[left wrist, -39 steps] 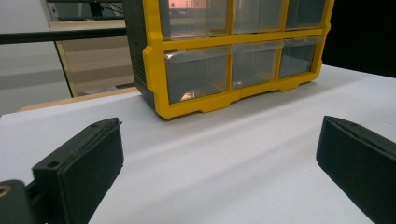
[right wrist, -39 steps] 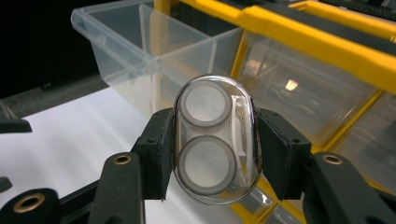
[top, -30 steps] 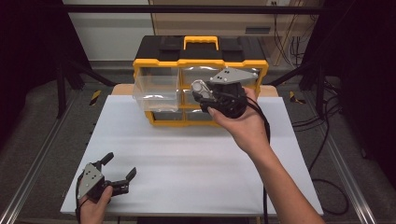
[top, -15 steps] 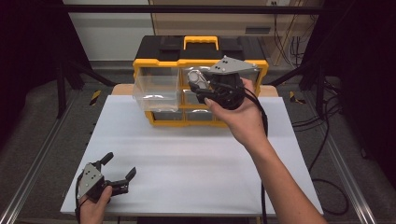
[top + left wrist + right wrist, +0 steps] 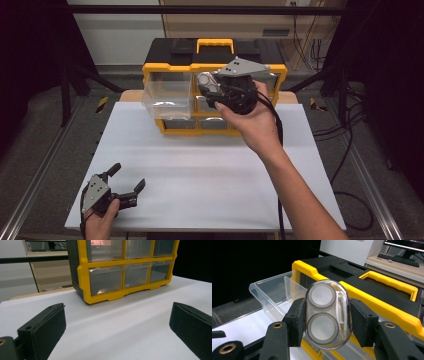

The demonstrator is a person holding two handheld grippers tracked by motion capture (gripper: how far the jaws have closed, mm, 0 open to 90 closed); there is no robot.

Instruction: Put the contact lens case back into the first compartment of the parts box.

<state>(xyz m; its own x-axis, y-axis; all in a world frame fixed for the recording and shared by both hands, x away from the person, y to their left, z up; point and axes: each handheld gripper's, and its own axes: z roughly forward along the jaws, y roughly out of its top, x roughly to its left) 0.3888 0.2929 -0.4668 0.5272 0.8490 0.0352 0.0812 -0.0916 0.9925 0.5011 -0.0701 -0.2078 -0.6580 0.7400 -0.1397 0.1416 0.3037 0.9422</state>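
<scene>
A yellow and black organizer box (image 5: 215, 47) (image 5: 384, 300) (image 5: 120, 292) stands at the back of the white table. Its upper left clear drawer (image 5: 167, 97) (image 5: 274, 293) is pulled out and looks empty. My right gripper (image 5: 205, 86) (image 5: 327, 317) hovers in front of the box's upper row, just right of that drawer, and is shut on a clear oval case (image 5: 204, 80) (image 5: 327, 313) holding two round grey-white discs. My left gripper (image 5: 127, 176) (image 5: 117, 322) rests open near the table's front left corner with nothing between its jaws.
The white table top (image 5: 200, 185) spreads in front of the box. Metal rails run along both table sides, and cables (image 5: 345, 150) hang at the right. A black frame bar (image 5: 210, 10) crosses above the box.
My right gripper, with the case in it, has risen slightly and edged toward the box's upper row. The left gripper has stayed where it was.
</scene>
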